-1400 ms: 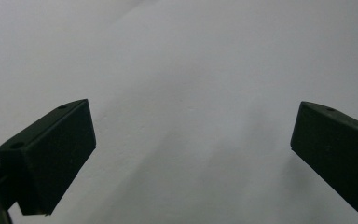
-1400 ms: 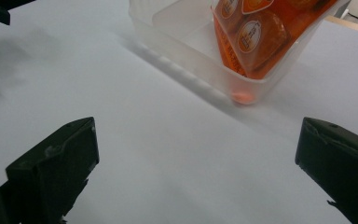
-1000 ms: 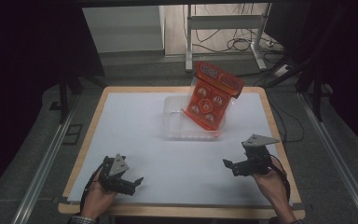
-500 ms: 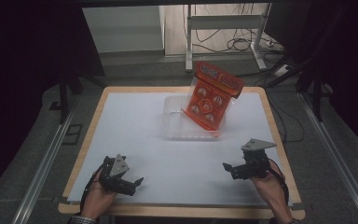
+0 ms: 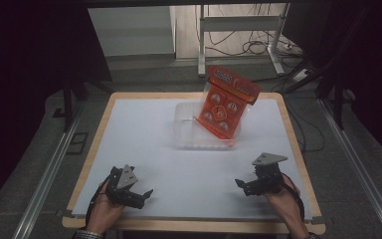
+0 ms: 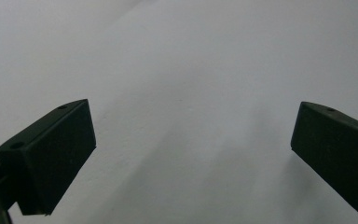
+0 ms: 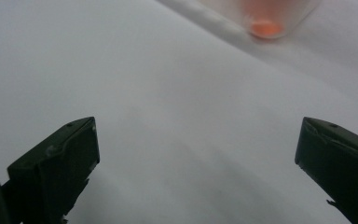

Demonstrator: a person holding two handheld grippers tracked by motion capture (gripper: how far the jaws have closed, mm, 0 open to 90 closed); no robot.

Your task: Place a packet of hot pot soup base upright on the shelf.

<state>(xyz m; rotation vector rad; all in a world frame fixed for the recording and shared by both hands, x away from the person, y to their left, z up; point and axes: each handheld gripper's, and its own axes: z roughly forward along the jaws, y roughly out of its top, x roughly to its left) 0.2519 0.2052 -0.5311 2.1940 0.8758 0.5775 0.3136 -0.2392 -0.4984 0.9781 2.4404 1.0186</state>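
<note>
An orange blister pack [image 5: 225, 102] with several round balls leans tilted in a clear plastic bin [image 5: 189, 130] at the table's far middle. My left gripper [image 5: 140, 197] rests low at the near left of the white table [image 5: 139, 134], jaws wide apart and nothing between them [image 6: 193, 149]. My right gripper [image 5: 242, 185] sits at the near right, also open over bare white surface [image 7: 198, 154]. A blurred orange corner of the pack [image 7: 266, 25] shows at the top of the right gripper view. Both grippers are well short of the bin.
The table has a wooden border [image 5: 288, 134] and metal rails [image 5: 49, 169] run along both sides. A metal stand [image 5: 238, 30] and cables [image 5: 258, 47] lie on the floor beyond the far edge. Dark curtains flank the scene.
My right gripper has drifted slightly nearer the front edge of the table. The left gripper and the pack have not moved.
</note>
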